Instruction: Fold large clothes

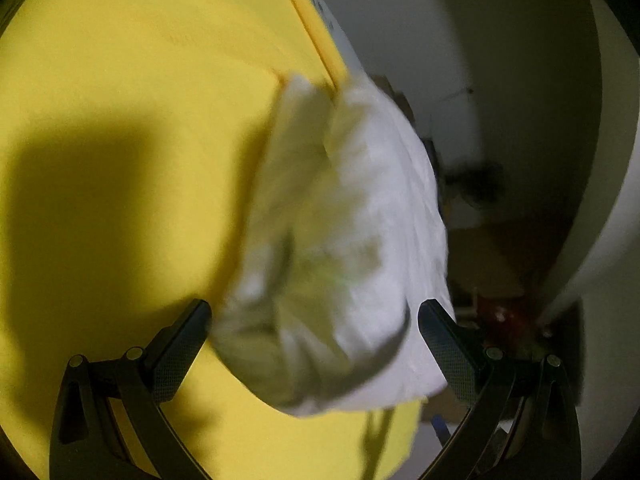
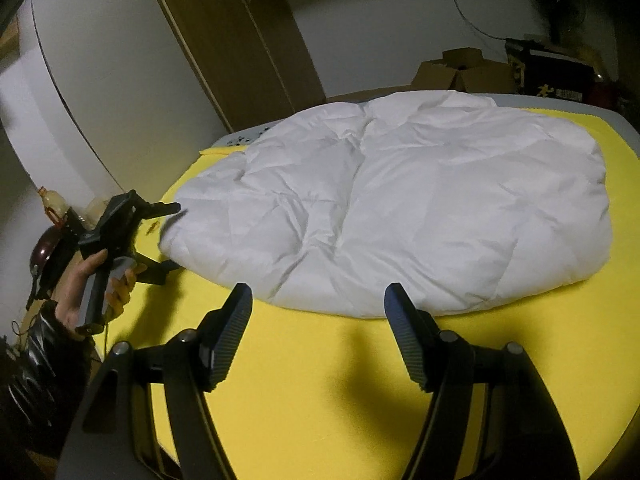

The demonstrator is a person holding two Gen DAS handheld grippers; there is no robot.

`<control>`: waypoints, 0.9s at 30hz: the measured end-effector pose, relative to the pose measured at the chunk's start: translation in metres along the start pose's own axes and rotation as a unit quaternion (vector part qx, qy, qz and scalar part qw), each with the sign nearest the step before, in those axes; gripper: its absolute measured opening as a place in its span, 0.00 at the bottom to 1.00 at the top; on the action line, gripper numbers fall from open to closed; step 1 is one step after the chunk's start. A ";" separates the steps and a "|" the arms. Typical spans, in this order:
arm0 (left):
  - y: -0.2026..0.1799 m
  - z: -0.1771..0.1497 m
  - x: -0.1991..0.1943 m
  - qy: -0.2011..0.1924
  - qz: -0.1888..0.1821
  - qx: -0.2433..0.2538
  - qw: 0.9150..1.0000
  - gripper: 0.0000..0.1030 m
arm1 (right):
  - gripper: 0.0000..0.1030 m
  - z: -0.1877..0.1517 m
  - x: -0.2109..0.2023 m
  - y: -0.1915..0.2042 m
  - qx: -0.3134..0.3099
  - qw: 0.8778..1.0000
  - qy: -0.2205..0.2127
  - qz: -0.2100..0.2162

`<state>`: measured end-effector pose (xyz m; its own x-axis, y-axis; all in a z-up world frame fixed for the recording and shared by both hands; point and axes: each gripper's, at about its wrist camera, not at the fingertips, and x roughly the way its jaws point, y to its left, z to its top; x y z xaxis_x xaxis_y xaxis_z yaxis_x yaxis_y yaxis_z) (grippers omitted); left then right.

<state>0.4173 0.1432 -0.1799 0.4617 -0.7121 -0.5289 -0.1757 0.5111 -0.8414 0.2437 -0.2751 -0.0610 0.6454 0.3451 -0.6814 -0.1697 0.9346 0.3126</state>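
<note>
A puffy white quilted garment (image 2: 400, 200) lies folded into a broad bundle on the yellow mat (image 2: 320, 380). My right gripper (image 2: 318, 294) hovers open over the mat at the bundle's near edge, with nothing pinched between its fingers. At the left, a hand (image 2: 80, 280) holds my left gripper (image 2: 174, 238), whose open fingers flank the bundle's left end. In the left wrist view the garment (image 1: 352, 220) is blurred and close. It lies between the spread fingers of the left gripper (image 1: 316, 312) on the mat (image 1: 120, 100), and the pads are not pressed on it.
Cardboard boxes (image 2: 464, 68) stand behind the table at the back right. A brown wooden panel (image 2: 240, 40) leans against the wall at the back left. A plastic bottle (image 2: 50, 200) and dark clutter sit beyond the mat's left edge.
</note>
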 end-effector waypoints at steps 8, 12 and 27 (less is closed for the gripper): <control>-0.005 0.007 0.022 0.036 -0.010 0.013 0.999 1.00 | 0.67 0.008 0.016 0.008 -0.008 1.000 0.011 0.006; -0.016 0.018 0.040 0.057 -0.013 0.019 0.998 1.00 | 0.67 0.010 0.019 0.018 -0.020 1.000 0.010 0.014; -0.039 0.047 0.041 0.074 0.001 0.086 0.994 0.26 | 0.67 0.020 0.035 0.012 -0.011 1.000 0.019 -0.010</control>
<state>0.4840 0.1172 -0.1633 0.3264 -0.7676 -0.5516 -0.0191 0.5780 -0.8158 0.2790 -0.2537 -0.0679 0.6204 0.3287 -0.7121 -0.1733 0.9429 0.2843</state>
